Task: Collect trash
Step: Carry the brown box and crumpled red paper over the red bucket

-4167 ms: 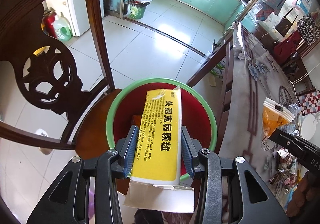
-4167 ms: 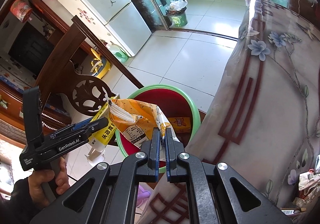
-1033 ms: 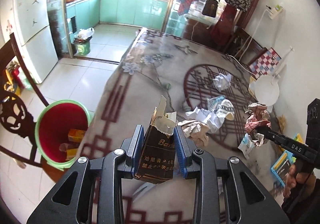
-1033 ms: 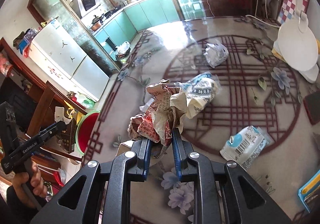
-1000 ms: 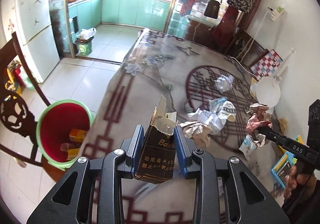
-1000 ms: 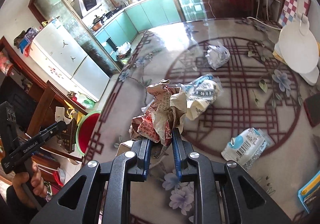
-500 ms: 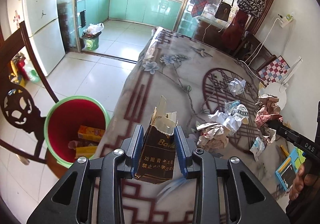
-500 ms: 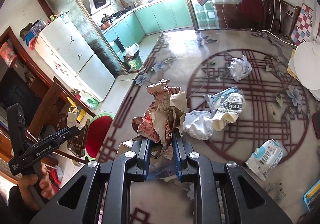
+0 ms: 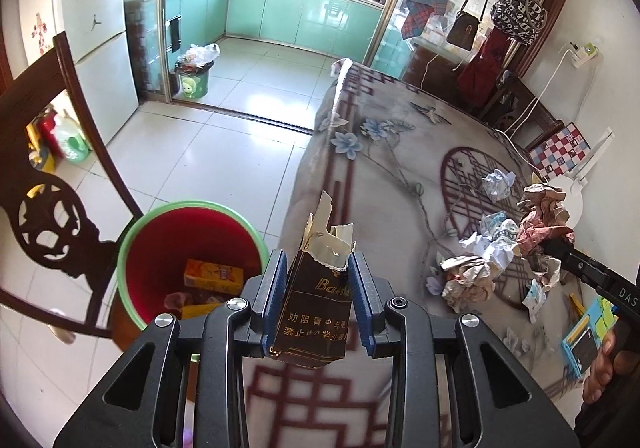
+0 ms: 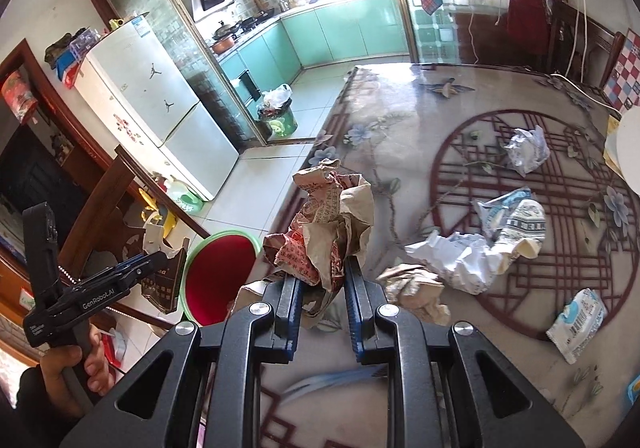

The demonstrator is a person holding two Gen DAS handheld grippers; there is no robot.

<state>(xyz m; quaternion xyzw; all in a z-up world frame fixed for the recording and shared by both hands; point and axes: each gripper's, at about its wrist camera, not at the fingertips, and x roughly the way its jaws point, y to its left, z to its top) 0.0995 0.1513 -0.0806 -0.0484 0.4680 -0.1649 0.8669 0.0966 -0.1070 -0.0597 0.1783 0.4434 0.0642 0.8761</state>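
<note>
Left tool [image 9: 318, 302], pack [image 9: 316, 308] nearer red bin [image 9: 160, 240]

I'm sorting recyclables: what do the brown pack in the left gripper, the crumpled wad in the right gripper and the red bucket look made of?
Brown pack: glossy printed card, pale torn edge. Crumpled wad: thin matte paper with red print, sharply creased. Red bucket: smooth moulded plastic, probably, with a green rim.
</note>
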